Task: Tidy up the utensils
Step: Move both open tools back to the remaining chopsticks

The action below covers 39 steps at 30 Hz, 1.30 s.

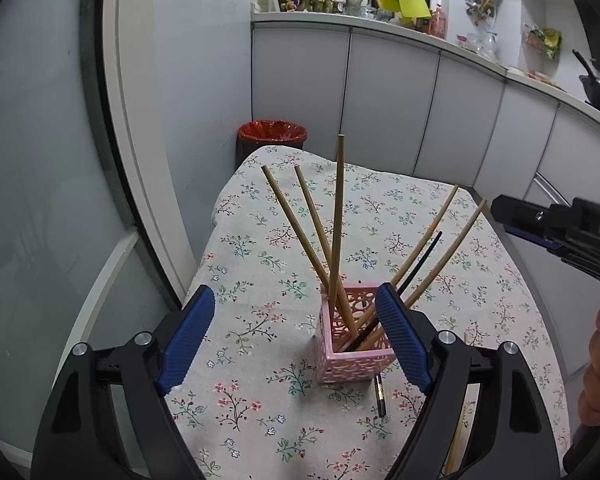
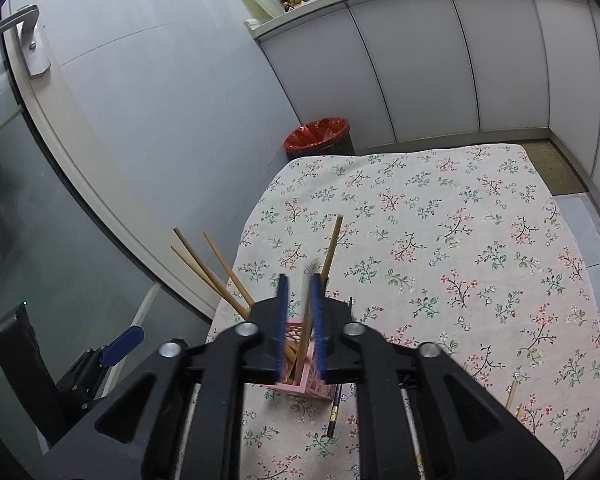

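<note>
The left gripper [image 1: 296, 334] gapes wide, holding nothing; the right gripper [image 2: 300, 324] stands slightly parted over the pink holder [image 1: 354, 346] mid-table — its chopstick [image 2: 331, 246] may tip out.

I am seeing five wooden chopsticks [image 1: 337, 220] and one black chopstick [image 1: 414, 270] standing in one pink holder [image 1: 354, 354], plus one red-lined bin [image 1: 272, 133].

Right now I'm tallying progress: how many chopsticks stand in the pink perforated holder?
6 visible in the pink perforated holder: five light wooden chopsticks, three leaning left or upright, two leaning right, and one black chopstick between those two. Others may be hidden.
</note>
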Available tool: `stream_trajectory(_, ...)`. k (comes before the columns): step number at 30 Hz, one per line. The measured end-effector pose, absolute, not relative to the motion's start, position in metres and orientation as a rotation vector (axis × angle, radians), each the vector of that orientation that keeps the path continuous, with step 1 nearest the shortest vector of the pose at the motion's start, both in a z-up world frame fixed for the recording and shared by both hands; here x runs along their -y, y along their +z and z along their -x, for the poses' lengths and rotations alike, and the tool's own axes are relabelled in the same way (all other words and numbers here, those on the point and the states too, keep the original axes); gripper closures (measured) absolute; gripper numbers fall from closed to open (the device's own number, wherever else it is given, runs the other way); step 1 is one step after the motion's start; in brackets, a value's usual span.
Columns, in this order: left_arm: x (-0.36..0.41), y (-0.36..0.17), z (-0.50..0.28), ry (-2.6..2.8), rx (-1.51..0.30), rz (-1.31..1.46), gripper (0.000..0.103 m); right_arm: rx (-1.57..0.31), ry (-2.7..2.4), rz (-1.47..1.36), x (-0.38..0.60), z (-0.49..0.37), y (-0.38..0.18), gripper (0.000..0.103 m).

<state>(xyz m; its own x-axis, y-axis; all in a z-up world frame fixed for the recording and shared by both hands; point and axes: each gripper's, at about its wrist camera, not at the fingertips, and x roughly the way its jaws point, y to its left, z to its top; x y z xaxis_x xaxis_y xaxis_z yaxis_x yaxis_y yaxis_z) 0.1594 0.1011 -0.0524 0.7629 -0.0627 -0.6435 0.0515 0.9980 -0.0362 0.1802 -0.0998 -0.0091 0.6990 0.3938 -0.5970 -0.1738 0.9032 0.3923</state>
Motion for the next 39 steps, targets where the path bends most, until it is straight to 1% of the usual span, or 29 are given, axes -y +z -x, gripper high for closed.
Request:
stream_trajectory(1,-0.100,-0.052,-0.158,-0.066,-0.703,0.015,0.022,-0.729,0.323,-0.321,0.101,-0.179,-0.008,0.074)
stream_trajectory(3,-0.097,-0.052,-0.156,-0.072,-0.705,0.013,0.021,-0.717,0.325,-0.324,0.106,-0.174,-0.003,0.066)
stream_trajectory(6,-0.093,-0.051,-0.152,-0.087,-0.713,0.010,0.019,-0.707,0.318,-0.315,0.116,-0.166,0.003,0.059)
stream_trajectory(9,-0.087,-0.052,-0.147,-0.105,-0.722,0.023,0.016,-0.702,0.305,-0.311,0.132,-0.157,0.006,0.045)
stream_trajectory(11,-0.081,-0.054,-0.145,-0.118,-0.736,0.022,0.015,-0.708,0.300,-0.308,0.142,-0.152,0.007,0.041)
stream_trajectory(13,-0.074,-0.056,-0.142,-0.133,-0.751,0.015,0.013,-0.718,0.290,-0.305,0.152,-0.148,0.006,0.031)
stream_trajectory(14,-0.070,-0.058,-0.140,-0.142,-0.761,0.008,0.012,-0.727,0.281,-0.304,0.158,-0.145,0.004,0.029)
stream_trajectory(16,-0.061,-0.062,-0.137,-0.156,-0.778,-0.009,0.011,-0.757,0.260,-0.295,0.169,-0.140,-0.001,0.021)
stream_trajectory(17,-0.054,-0.065,-0.136,-0.161,-0.794,-0.029,0.011,-0.772,0.251,-0.287,0.173,-0.139,-0.004,0.019)
stream_trajectory(19,-0.041,-0.074,-0.134,-0.167,-0.836,-0.077,0.011,-0.824,0.219,-0.260,0.181,-0.137,-0.014,0.012)
stream_trajectory(24,-0.012,-0.095,-0.133,-0.205,-0.927,-0.135,0.011,-0.989,0.131,-0.204,0.201,-0.138,-0.055,0.011)
stream_trajectory(28,0.011,-0.106,-0.130,-0.232,-0.962,-0.180,0.011,-1.088,0.070,-0.157,0.220,-0.135,-0.083,0.011)
stream_trajectory(39,0.082,-0.164,-0.149,-0.298,-1.142,-0.277,0.011,-1.200,-0.021,-0.157,0.264,-0.129,-0.120,0.009)
